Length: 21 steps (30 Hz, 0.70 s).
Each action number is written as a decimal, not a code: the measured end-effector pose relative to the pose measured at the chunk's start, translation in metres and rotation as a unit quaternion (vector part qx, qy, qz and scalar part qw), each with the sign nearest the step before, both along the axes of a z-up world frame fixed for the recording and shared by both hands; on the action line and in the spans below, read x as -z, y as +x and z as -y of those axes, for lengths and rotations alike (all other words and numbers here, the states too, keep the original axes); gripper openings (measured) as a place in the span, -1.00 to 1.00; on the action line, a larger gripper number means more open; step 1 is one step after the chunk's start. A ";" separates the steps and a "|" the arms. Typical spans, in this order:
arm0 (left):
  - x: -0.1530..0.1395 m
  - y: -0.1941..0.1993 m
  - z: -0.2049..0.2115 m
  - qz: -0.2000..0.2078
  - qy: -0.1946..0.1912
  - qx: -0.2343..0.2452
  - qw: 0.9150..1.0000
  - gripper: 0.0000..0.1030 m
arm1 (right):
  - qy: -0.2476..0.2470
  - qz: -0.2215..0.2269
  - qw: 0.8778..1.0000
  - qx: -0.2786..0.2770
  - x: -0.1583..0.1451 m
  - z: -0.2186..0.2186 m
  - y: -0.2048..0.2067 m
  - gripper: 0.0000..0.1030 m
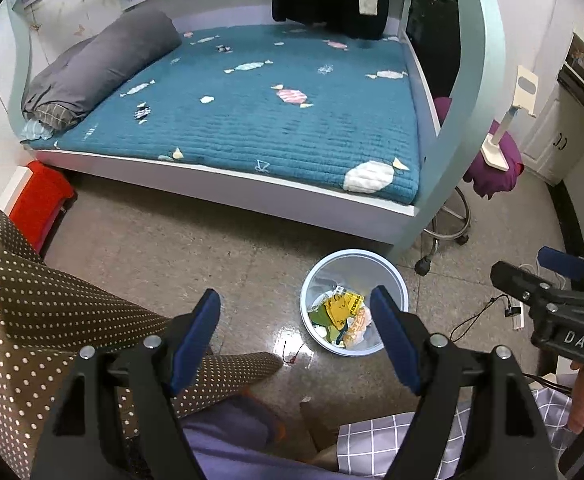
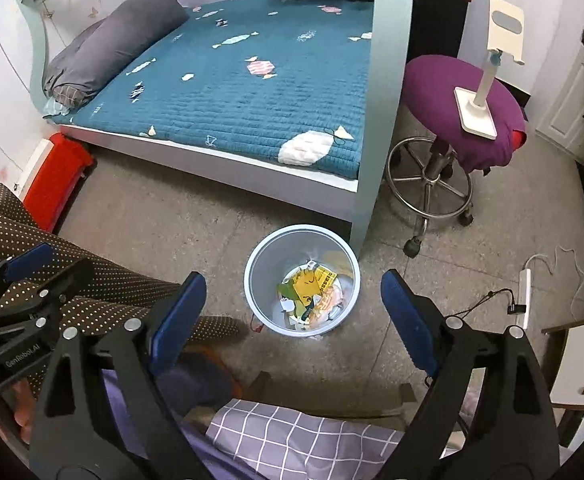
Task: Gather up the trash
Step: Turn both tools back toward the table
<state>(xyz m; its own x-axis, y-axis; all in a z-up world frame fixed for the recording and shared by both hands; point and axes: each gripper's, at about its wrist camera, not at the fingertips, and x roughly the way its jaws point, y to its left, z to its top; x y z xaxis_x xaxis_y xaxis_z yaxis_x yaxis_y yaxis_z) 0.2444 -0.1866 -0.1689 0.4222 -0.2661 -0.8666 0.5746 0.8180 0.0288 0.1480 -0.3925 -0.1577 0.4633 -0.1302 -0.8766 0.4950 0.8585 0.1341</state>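
**Trash bin on the floor, both tools spread and empty**

We list first the pale blue bin (image 2: 302, 280), upright on the speckled floor (image 2: 164, 216) near the foot corner of the bed. Inside it lies the trash (image 2: 312, 292): yellow, green and orange wrappers, mixed with white scraps. In the right wrist view the bin sits at 12 o'clock from our right tool (image 2: 292, 312), whose blue pads stand wide apart with nothing between them. In the left wrist view our left tool (image 1: 296, 336) is likewise spread and empty, the bin at about 1 o'clock from it.

Around the bin, in the right wrist view:
- bed (image 2: 232, 80) with teal quilted cover, at 11 o'clock
- grey rolled bedding (image 2: 112, 44) at the bed's far left
- purple stool (image 2: 452, 120) on castors, at 2 o'clock, carrying a white stand (image 2: 484, 92)
- red box (image 2: 56, 180) at 10 o'clock
- polka-dot brown cloth (image 2: 92, 280) at 9 o'clock
- white power strip (image 2: 525, 296) at 3 o'clock
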 end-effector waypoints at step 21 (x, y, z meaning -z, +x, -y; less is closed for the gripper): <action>-0.081 0.000 -0.077 0.075 -0.039 -0.052 0.995 0.50 | -0.043 0.028 0.995 -0.082 -0.062 -0.082 0.045 0.70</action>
